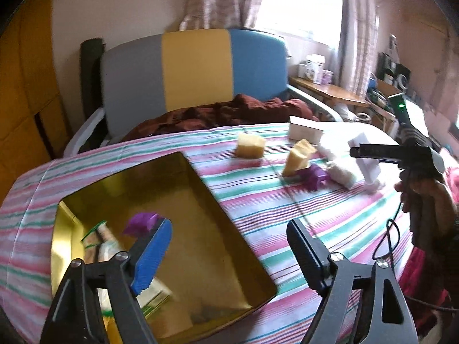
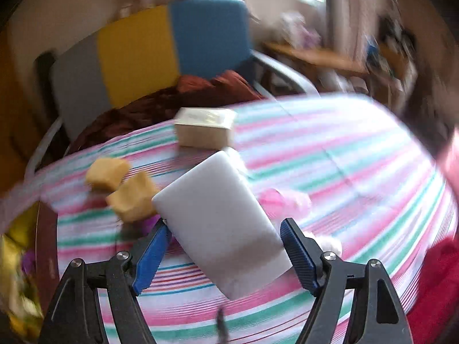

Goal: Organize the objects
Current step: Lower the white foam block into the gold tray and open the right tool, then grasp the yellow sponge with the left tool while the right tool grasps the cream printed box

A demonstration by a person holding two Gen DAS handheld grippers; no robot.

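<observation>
Though motion blurs it, right tongs (image 2: pixel 226 255) clasp white block (image 2: pixel 218 223), pink lump (image 2: pixel 284 200) indistinct.

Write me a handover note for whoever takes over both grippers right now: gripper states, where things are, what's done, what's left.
Left gripper: open, empty, over the gold tray.
Right gripper: closed on the white block, held above the striped tablecloth.
Done: a purple toy and some packets lie in the tray.
Left on the table: two yellow sponge pieces, a second purple toy, a white roll, a cream box, and something pink, too blurred to identify.
Next, probably: carry the white block to the tray.
</observation>
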